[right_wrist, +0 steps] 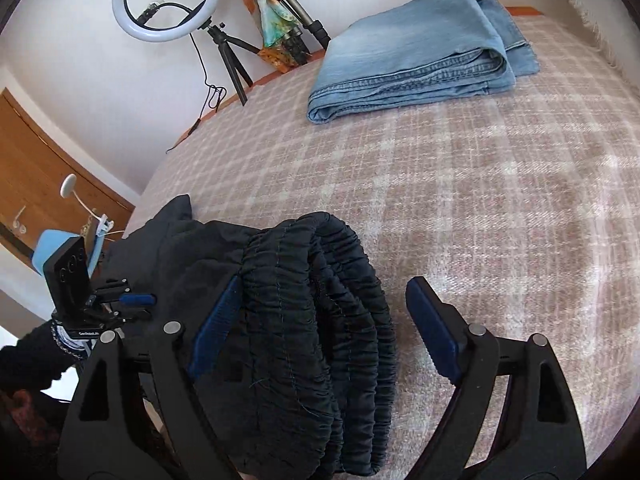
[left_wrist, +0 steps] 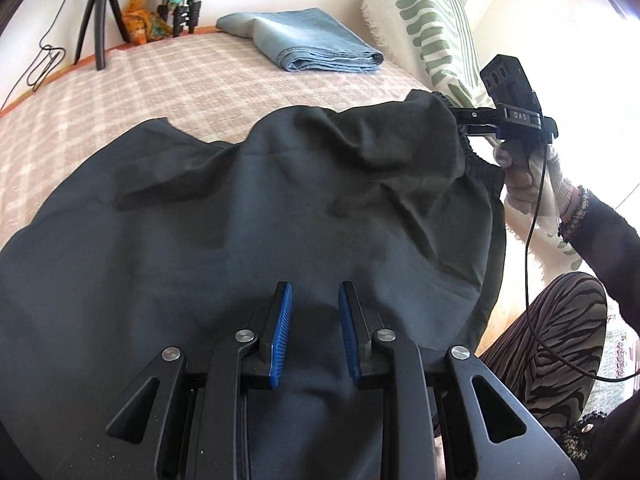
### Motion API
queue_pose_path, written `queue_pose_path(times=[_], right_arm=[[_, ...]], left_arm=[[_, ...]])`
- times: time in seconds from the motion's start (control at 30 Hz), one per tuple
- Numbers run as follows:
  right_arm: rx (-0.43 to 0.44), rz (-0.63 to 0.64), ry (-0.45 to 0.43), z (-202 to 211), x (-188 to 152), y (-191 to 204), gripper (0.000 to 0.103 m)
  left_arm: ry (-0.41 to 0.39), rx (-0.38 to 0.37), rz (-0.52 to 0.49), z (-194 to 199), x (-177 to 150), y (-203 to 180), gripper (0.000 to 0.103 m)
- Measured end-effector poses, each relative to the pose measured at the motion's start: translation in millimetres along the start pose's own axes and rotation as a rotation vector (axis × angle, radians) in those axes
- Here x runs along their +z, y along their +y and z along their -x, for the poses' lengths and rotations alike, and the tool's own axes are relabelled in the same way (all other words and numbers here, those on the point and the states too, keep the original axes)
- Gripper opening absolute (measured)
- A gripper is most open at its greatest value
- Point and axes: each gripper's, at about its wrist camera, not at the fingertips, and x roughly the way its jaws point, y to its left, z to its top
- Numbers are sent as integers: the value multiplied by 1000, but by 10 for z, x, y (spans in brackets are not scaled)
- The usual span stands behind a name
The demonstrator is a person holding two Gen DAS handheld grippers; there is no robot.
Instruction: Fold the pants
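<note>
While the black pants [left_wrist: 280, 208] are lying crumpled on the checked bedspread [right_wrist: 480, 184], the right gripper [right_wrist: 332, 344] is standing open around the elastic waistband [right_wrist: 320, 320]; the left gripper [left_wrist: 315, 332] is pinching soft, light cloth. Thin fabric looks slippery; the gathered waistband offers firmer hold.

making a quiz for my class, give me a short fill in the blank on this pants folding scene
1. The pants being folded are ____ in colour.
2. The already folded pair at the far side of the bed is made of blue ____.
3. The right gripper has its jaws ____ around the bunched elastic waistband.
4. The bed cover has a ____ pattern.

Missing words: black; denim; open; plaid
</note>
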Motion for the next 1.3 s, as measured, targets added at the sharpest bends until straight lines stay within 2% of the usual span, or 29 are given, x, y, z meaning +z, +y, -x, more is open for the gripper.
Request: queue_pose_path(times=[0.07, 0.17, 0.2, 0.23, 0.3, 0.37, 0.4, 0.43, 0.57, 0.63, 0.73, 0.8, 0.87, 0.93, 1.03, 1.2, 1.23, 1.3], right_arm=[[98, -31, 13, -93, -56, -54, 88], [96, 20, -13, -120, -138, 25, 87], [94, 16, -16, -124, -151, 32, 77], [89, 5, -14, -125, -164, 32, 62], [83, 2, -13, -103, -197, 80, 42], [55, 10, -33, -29, -210, 187, 36], [56, 19, -43, 31, -213, 259, 24], [45, 31, -48, 86, -208, 339, 22], [-104, 118, -67, 300, -202, 713, 19], [-221, 129, -85, 408, -219, 807, 18], [-311, -9, -120, 610, -258, 658, 17], [-323, -121, -104, 642, -281, 470, 17], [-321, -174, -61, 537, -303, 311, 19], [-360, -164, -30, 426, -303, 227, 29], [-440, -121, 7, 373, -252, 221, 33], [-580, 1, -75, 649, -110, 584, 41], [-578, 19, -103, 706, -79, 690, 46], [-526, 69, -133, 724, -8, 929, 50]], left_arm=[[0, -8, 19, -3, -27, 69, 22], [-7, -12, 22, -3, -29, 86, 22], [-10, -6, 15, -10, -27, 76, 22], [-14, -2, 12, -19, -11, 75, 22], [-19, -5, 19, -33, 2, 102, 22], [-22, -7, 33, -40, 18, 137, 22], [-23, -8, 37, -42, 26, 149, 22], [-26, -5, 38, -42, 27, 163, 22], [-35, 1, 27, -34, 15, 175, 22], [-36, 1, 32, -42, 34, 173, 22], [-50, 30, 41, -23, 48, 176, 22], [-54, 33, 46, -12, 44, 201, 22], [-56, 45, 53, -5, 33, 248, 22], [-60, 52, 65, 14, 24, 305, 22], [-67, 74, 94, 106, 10, 371, 22], [-104, 103, 144, 329, -42, 547, 22], [-111, 108, 155, 374, -50, 595, 22], [-121, 133, 176, 463, -61, 700, 22]])
